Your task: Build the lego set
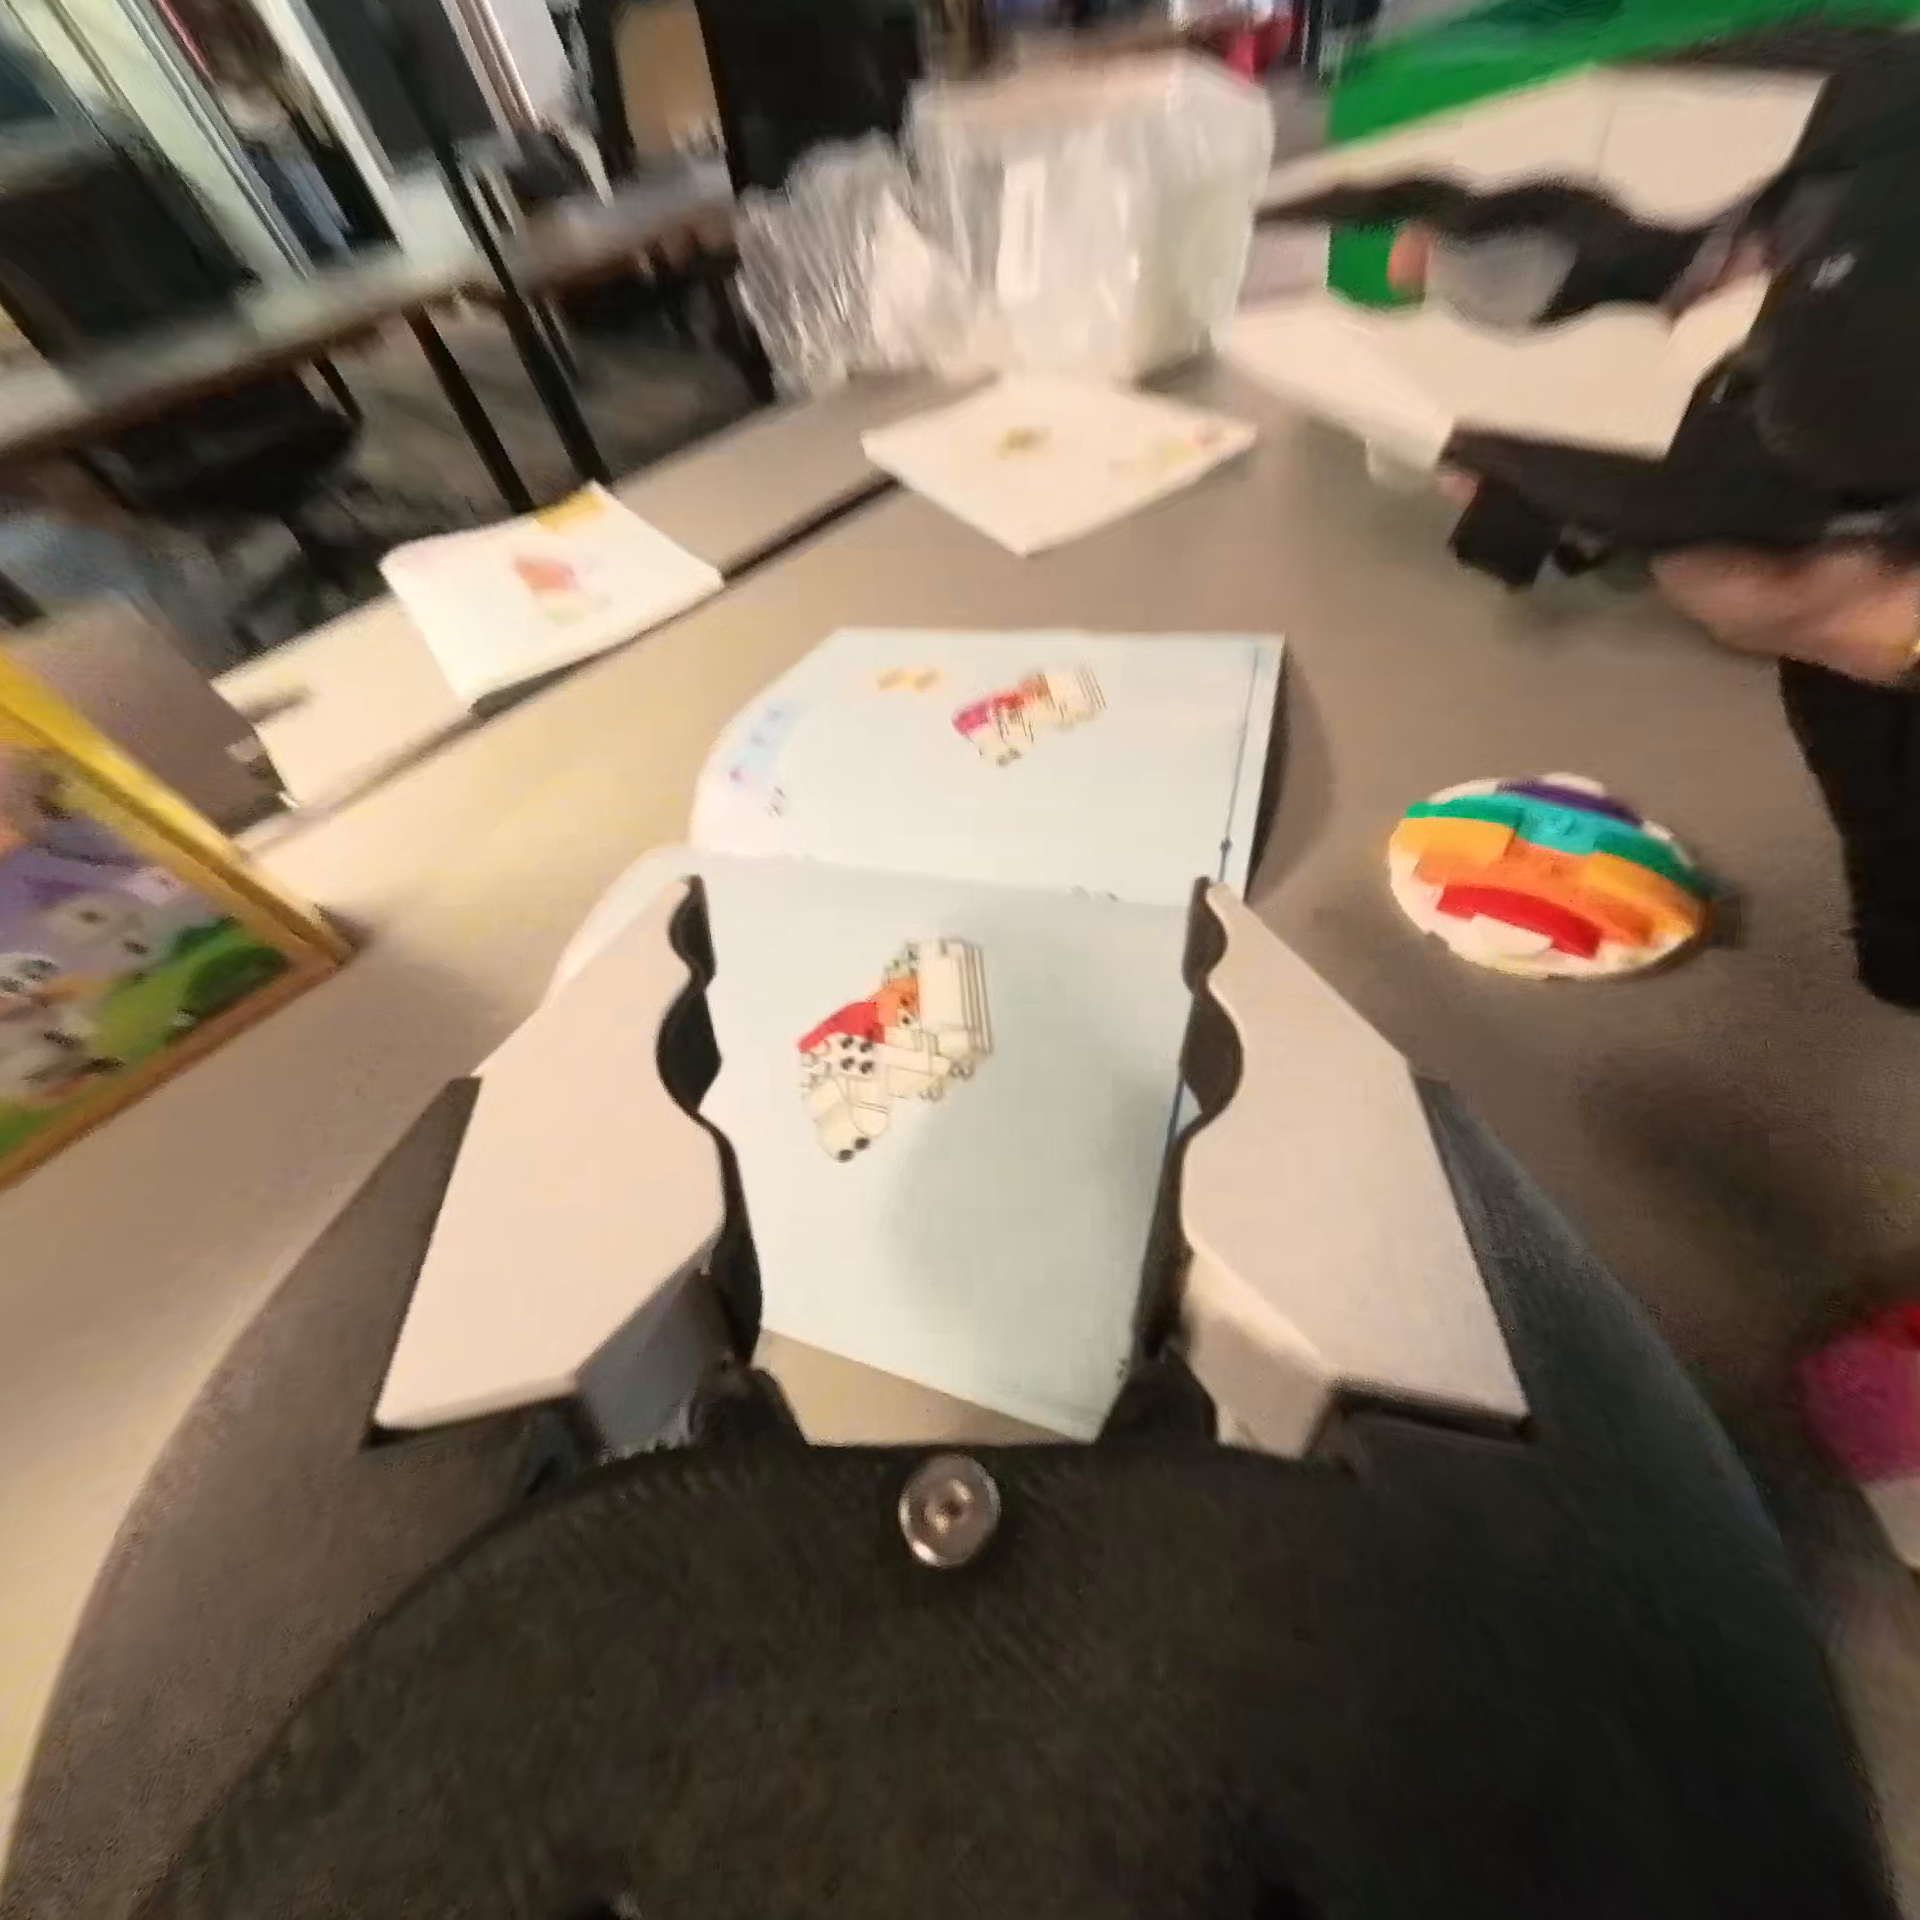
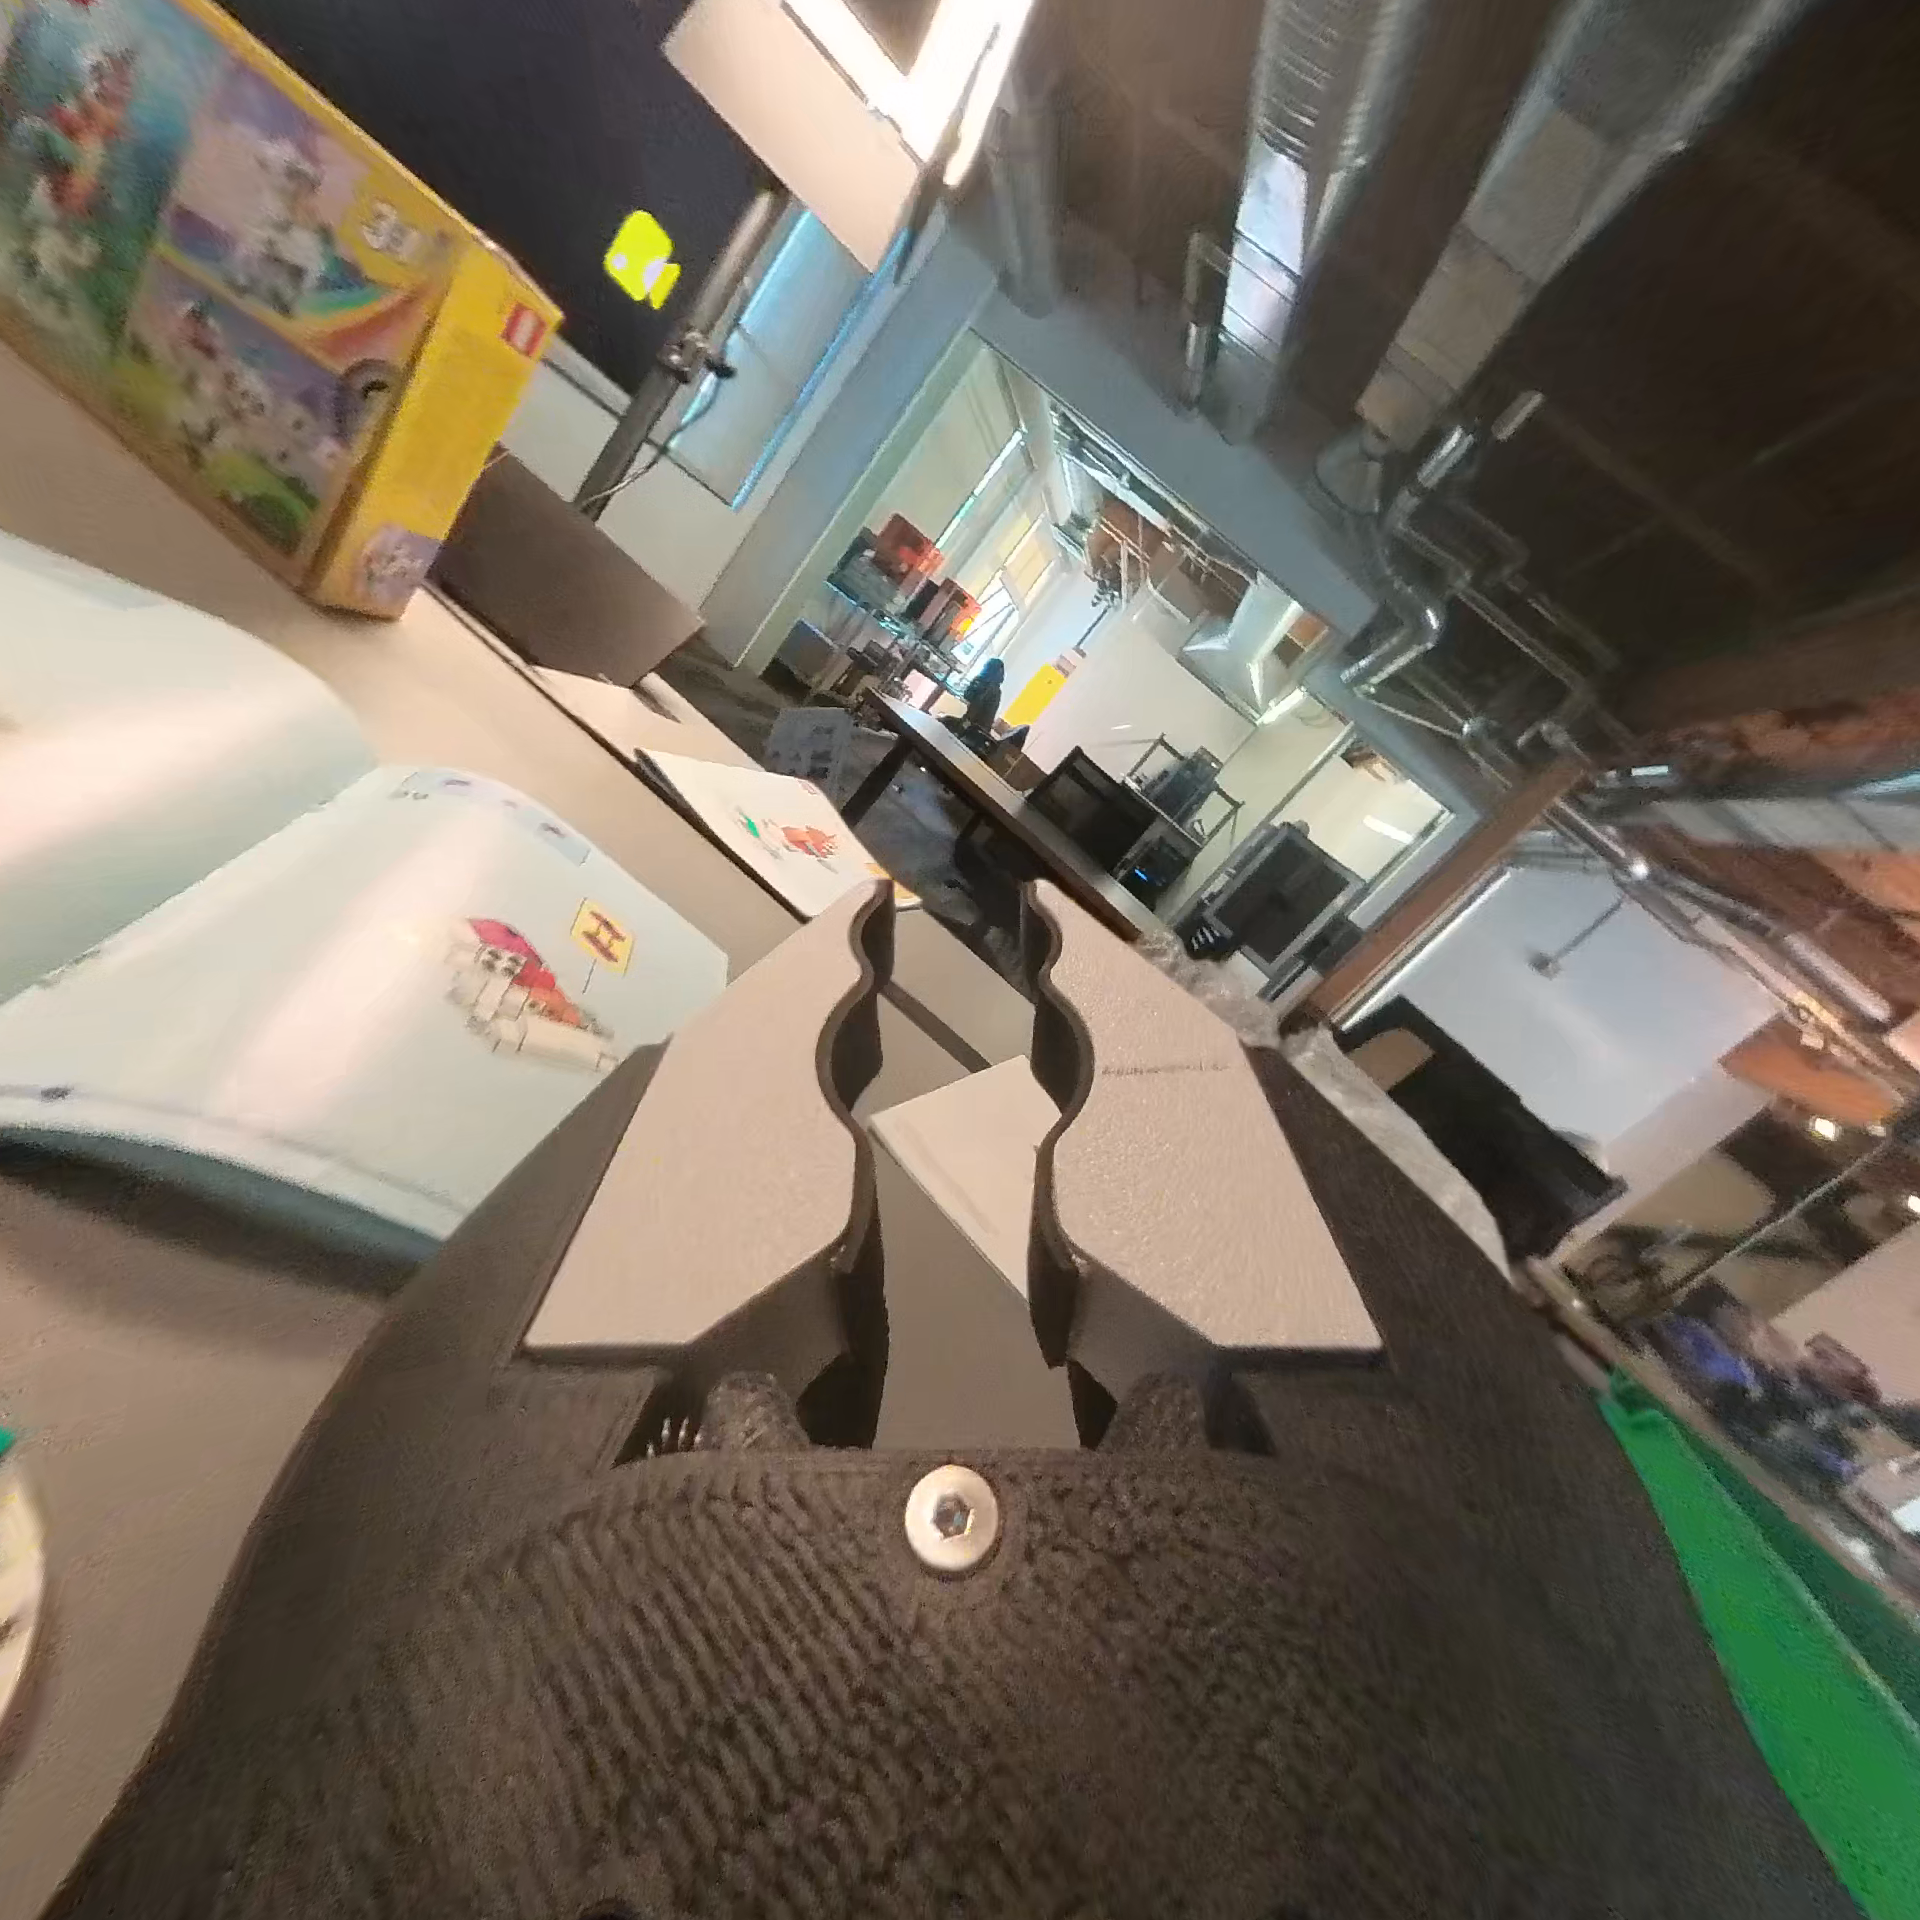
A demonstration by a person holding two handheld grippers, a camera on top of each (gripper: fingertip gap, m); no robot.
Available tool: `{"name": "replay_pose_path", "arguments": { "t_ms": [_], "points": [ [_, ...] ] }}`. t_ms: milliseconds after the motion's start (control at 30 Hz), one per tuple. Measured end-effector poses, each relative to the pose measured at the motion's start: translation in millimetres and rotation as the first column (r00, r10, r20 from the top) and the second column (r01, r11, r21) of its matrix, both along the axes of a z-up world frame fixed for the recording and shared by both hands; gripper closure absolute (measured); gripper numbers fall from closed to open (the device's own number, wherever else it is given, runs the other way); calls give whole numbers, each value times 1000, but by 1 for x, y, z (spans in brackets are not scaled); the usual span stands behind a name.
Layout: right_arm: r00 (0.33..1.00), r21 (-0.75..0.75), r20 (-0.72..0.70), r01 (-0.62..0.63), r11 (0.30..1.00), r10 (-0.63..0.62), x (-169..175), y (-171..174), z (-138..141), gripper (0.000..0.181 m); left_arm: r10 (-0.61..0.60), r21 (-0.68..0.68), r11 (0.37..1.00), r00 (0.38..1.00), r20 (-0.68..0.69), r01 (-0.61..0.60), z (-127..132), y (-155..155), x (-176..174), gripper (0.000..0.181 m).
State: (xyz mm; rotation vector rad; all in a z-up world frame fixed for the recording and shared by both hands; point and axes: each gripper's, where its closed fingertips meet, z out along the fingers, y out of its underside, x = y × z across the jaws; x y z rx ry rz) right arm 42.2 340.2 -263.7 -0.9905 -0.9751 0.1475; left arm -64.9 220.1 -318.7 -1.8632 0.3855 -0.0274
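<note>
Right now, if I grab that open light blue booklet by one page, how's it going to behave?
The booklet will probably flop: its thin pages already arch up off the table. It looks light, so it may slide on the smooth top if pushed. A single pinched page could crease or tear. The left gripper hangs open above it.

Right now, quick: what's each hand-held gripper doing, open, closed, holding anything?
Left hand-held gripper: open wide, empty, over the open instruction booklet.
Right hand-held gripper: open with a narrower gap, empty, tilted up off the table.

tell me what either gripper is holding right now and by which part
Nothing is held. The left gripper is open above the instruction booklet; the right gripper is open on empty air.
</note>
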Motion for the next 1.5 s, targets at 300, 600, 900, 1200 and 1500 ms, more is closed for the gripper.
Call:
{"name": "replay_pose_path", "arguments": {
  "t_ms": [300,600,900,1200,1500],
  "points": [
    [999,-46,-41,-28,999,26,-3,5,1,162,-67,-303,952,997,-28,55,-46,-1,9,83],
    [997,-11,32,-63,998,64,-13,-5,-7,162,-23,-276,961,990,-138,-16,-47,-9,-5,91],
    [995,-22,32,-92,995,93,-14,-11,-8,163,236,-205,936,942,-237,-286,-40,-12,-79,93],
    [995,-53,-4,-102,993,102,-16,-8,-6,163,-31,140,986,921,-387,92,8,19,5,95],
    [995,-67,-17,-98,993,97,-13,-6,-6,164,-419,-185,905,878,-232,384,-22,50,67,100]
  ]
}}
